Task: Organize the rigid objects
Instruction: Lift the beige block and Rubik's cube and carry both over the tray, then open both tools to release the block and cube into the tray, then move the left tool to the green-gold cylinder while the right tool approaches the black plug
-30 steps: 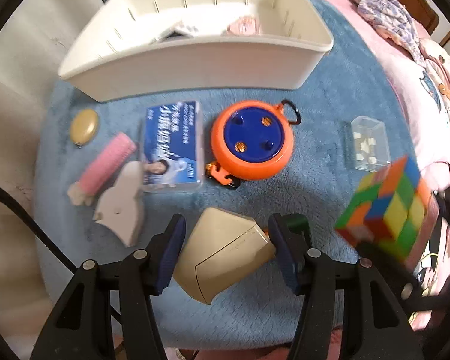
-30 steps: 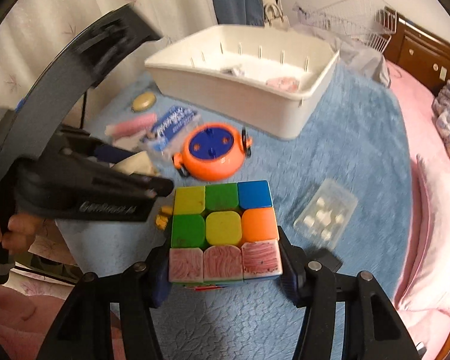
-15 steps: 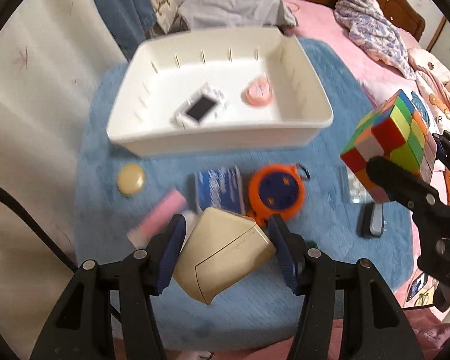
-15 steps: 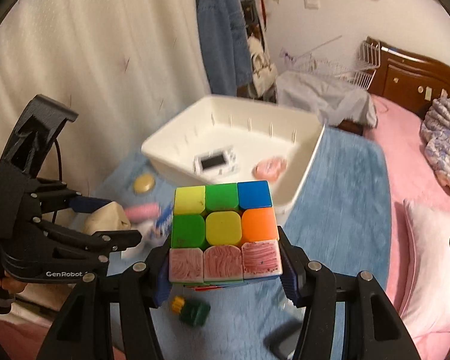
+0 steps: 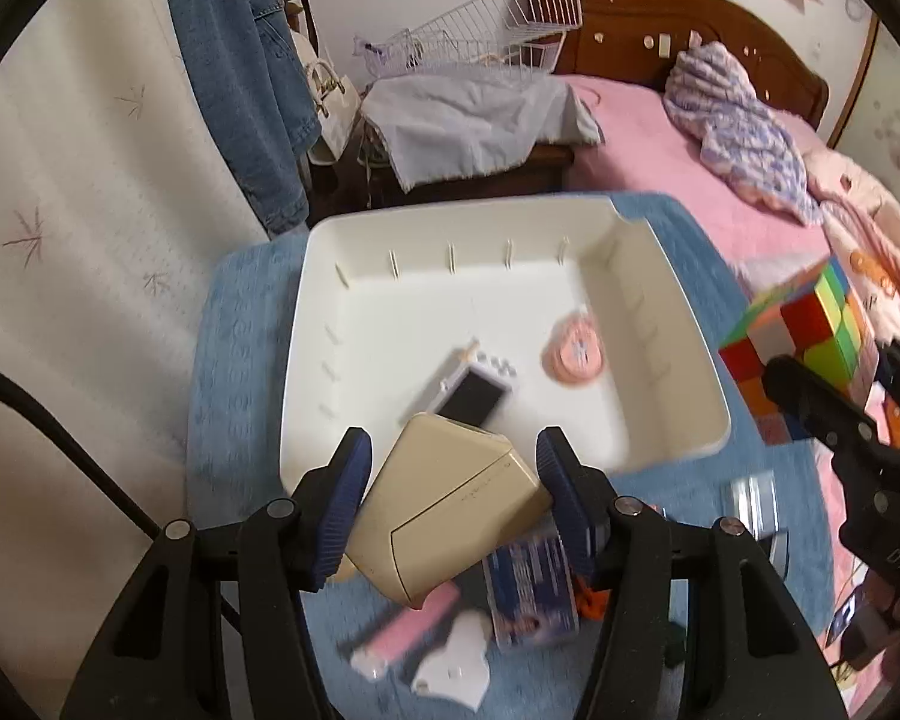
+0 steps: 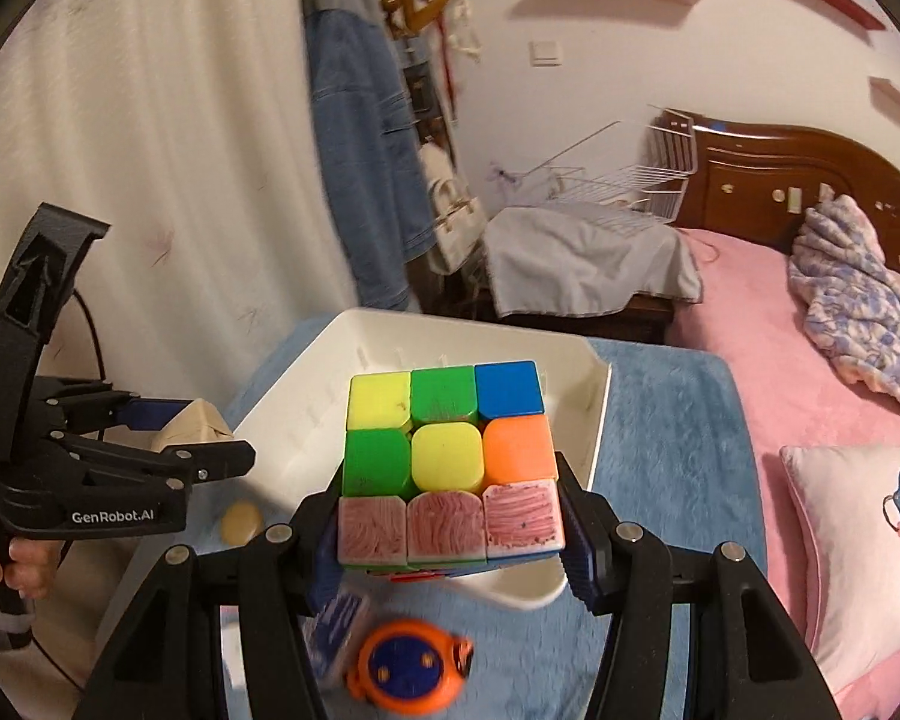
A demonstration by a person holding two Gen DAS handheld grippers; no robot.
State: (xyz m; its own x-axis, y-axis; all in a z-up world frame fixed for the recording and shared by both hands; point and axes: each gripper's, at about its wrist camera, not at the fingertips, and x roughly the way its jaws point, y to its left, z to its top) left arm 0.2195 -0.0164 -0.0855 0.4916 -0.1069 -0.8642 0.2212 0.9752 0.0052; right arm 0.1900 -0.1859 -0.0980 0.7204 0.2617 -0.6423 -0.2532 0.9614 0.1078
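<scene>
Over the table (image 5: 234,324), blue fleece cover, both my claws are up in the air and loaded. Far left on the cover: small round tan disc (image 6: 241,521), just beside the outer wall of the white bin (image 5: 678,324). Left claw (image 5: 453,495) is clamped on a beige angular box (image 5: 450,510), tilted, pads touching both its sides, jaws roughly half open around it; it hangs above the bin's near rim. Under it on the table, blurred: pink bar-shaped item (image 5: 411,630), white flat piece (image 5: 453,666), blue printed pack (image 5: 531,594), and an orange-and-blue round gadget (image 6: 408,675) near the pack. Inside the bin: white handheld device with a dark screen (image 5: 471,393) lying flat near the middle, pink round item (image 5: 573,354) to its right, apart from it, close to the right wall. Right claw (image 6: 450,531) is closed on a colour cube (image 6: 447,462), pads on its left and right faces, top face showing yellow, green, blue, orange, and a scuffed pinkish row nearest me; in the left camera the cube sits just past the bin's right rim, in the right camera it is in front of the bin, so exact overlap with the bin I cannot tell. Right of the bin on the table: clear plastic case (image 5: 750,501), blurred. Beyond that, a bed with a pink sheet (image 6: 762,372).
</scene>
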